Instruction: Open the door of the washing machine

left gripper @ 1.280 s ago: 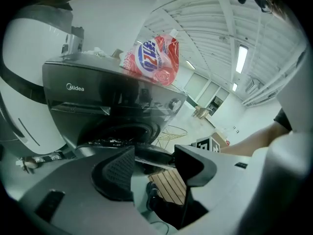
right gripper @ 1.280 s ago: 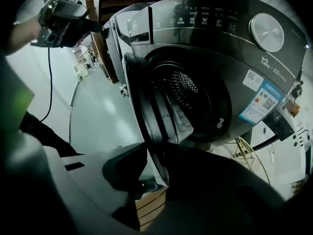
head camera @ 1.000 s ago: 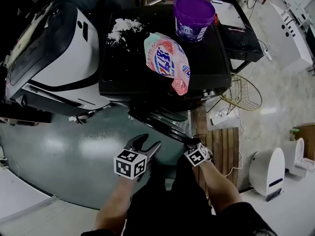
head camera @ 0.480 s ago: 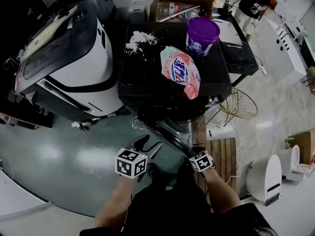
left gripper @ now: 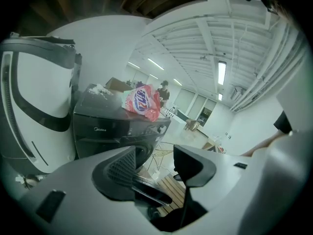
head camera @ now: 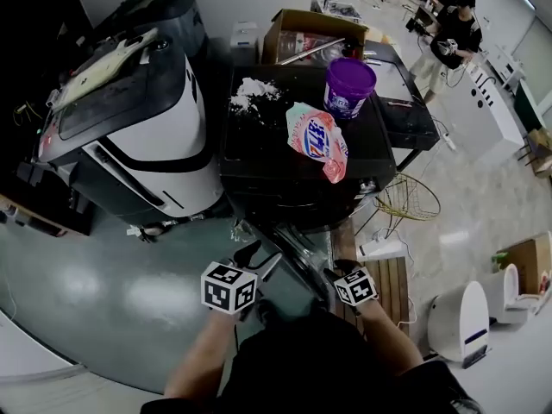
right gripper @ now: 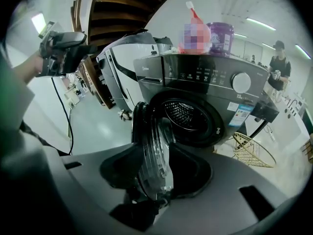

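The dark grey front-loading washing machine (head camera: 267, 158) stands in the middle, and its round glass door (head camera: 297, 247) is swung open toward me. The right gripper view looks into the drum (right gripper: 188, 112). In that view the door's edge (right gripper: 152, 146) lies in line between the jaws of my right gripper (right gripper: 156, 173). The pads stand apart from it and do not clamp it. My left gripper (head camera: 259, 257) hangs open and empty left of the door, and it also shows in its own view (left gripper: 154, 163). A pink detergent bag (head camera: 317, 141) and a purple tub (head camera: 349, 86) rest on the machine's top.
A large white and black machine (head camera: 129, 128) stands close on the left. White powder (head camera: 254, 89) lies on the washer's top. A wire basket (head camera: 405, 201), a wooden pallet (head camera: 398, 274) and a white appliance (head camera: 457, 317) are at the right. People (head camera: 448, 37) stand far back.
Both grippers have risen and the head view has drawn back, so the washer looks farther off. The door stays swung open.
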A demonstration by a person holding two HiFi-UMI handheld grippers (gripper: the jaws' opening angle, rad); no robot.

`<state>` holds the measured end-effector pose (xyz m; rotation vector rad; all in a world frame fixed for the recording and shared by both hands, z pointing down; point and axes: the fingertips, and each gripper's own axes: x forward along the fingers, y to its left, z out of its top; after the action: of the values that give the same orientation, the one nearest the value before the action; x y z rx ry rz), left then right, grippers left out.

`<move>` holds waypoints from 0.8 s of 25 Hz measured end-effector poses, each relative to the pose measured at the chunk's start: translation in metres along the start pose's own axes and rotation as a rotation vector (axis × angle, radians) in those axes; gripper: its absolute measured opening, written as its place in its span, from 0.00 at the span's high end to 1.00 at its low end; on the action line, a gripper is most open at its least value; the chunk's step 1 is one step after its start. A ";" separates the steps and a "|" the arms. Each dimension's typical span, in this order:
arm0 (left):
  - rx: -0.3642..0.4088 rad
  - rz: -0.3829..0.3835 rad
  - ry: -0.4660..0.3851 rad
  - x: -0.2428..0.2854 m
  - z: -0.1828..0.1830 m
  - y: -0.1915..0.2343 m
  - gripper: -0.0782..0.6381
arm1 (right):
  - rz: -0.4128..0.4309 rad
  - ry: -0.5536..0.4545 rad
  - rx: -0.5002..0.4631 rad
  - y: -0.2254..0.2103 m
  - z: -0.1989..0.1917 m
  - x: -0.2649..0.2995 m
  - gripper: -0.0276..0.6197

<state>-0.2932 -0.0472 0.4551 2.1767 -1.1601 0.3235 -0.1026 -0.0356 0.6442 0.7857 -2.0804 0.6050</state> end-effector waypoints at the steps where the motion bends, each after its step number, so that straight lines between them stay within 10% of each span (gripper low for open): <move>1: -0.006 0.012 -0.013 -0.004 0.002 0.000 0.54 | 0.012 -0.004 -0.008 0.002 0.003 -0.003 0.68; 20: 0.114 0.182 -0.155 -0.005 0.072 -0.034 0.56 | 0.094 -0.391 -0.307 -0.005 0.161 -0.131 0.75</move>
<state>-0.2741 -0.0768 0.3831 2.2309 -1.4629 0.3097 -0.1202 -0.1015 0.4481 0.6685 -2.5004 0.1770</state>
